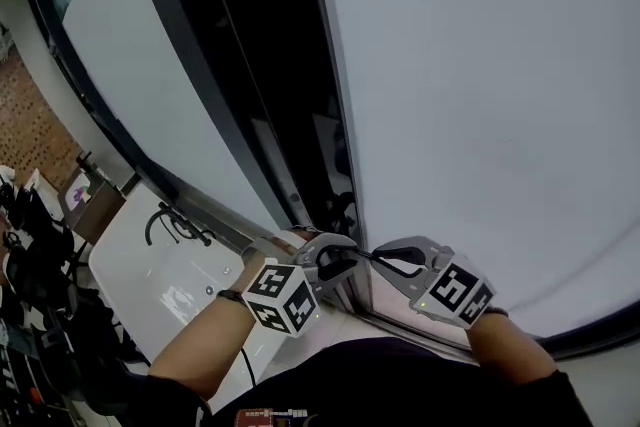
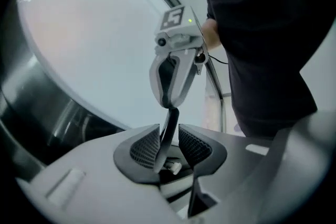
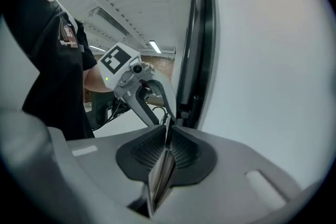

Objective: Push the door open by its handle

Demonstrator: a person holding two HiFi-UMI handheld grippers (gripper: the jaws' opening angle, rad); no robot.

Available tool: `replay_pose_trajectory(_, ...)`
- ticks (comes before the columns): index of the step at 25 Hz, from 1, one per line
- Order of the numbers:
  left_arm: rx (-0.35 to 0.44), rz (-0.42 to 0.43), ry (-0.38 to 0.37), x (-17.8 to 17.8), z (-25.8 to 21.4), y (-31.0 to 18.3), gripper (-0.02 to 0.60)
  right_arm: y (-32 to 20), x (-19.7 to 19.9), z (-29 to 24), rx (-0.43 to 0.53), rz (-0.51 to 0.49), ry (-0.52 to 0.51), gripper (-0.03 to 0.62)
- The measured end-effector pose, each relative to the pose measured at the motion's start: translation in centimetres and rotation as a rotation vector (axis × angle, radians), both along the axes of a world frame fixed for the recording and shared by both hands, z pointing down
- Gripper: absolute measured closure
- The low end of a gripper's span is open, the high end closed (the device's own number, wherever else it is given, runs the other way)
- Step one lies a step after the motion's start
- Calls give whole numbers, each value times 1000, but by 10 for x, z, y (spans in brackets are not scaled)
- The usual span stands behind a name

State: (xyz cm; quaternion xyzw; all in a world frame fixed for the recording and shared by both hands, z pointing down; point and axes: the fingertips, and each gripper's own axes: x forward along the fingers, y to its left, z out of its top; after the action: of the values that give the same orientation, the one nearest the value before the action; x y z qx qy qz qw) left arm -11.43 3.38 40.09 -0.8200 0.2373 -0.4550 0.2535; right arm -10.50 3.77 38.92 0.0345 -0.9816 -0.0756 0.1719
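Left gripper (image 2: 169,134) pads (image 2: 145,147) stand apart, with the thin dark handle (image 2: 171,116) upright between them, close against the left pad and with a gap at the right one; right gripper (image 3: 167,127) pads (image 3: 186,151) are pressed together, pinching the same flat handle; in the head view the two grippers meet tip to tip, the handle bridging them at the edge of the white door (image 1: 480,115); a dark frame (image 1: 250,115) runs just left of that edge; a bare forearm (image 1: 200,340) trails behind the left gripper; a dark shirt (image 1: 400,385) fills the bottom of that view.
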Motion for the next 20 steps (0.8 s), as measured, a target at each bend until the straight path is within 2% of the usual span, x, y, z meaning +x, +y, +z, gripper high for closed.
replay_pose_trajectory(1, 4, 17, -26, -1, 4, -5, 489, -4, -1, 0, -17, -1, 7, 566)
replay_pose_trajectory(3, -13, 61, -51, -3, 10, -11, 488, -7, -4, 2, -40, -2, 43, 566)
replay_pose_trajectory(7, -47, 150, -81, -3, 10, -10, 491, -5, -6, 2, -10, 25, 125, 562)
replay_pose_trajectory(10, -57, 197, -113, -1, 6, -6, 500, 0, -5, -3, -1, 44, 180, 531)
replay_pose_trajectory(11, -56, 209, -132, 1, 7, -5, 503, 0, -4, -3, 4, 54, 198, 476)
replay_pose_trajectory(12, -54, 219, -148, 1, 8, -4, 505, 0, -4, -2, 10, 65, 215, 450)
replay_pose_trajectory(15, -47, 223, -170, 2, 12, -1, 505, 1, -7, 6, 19, 72, 267, 453)
replay_pose_trajectory(16, -40, 219, -177, 2, 13, -2, 505, -1, -9, 9, 24, 73, 279, 479)
replay_pose_trajectory(17, -34, 213, -183, 2, 14, -1, 505, -2, -10, 10, 28, 73, 286, 542)
replay_pose_trajectory(20, -32, 195, -187, 4, 16, -1, 504, -2, -10, 13, 15, 57, 297, 546)
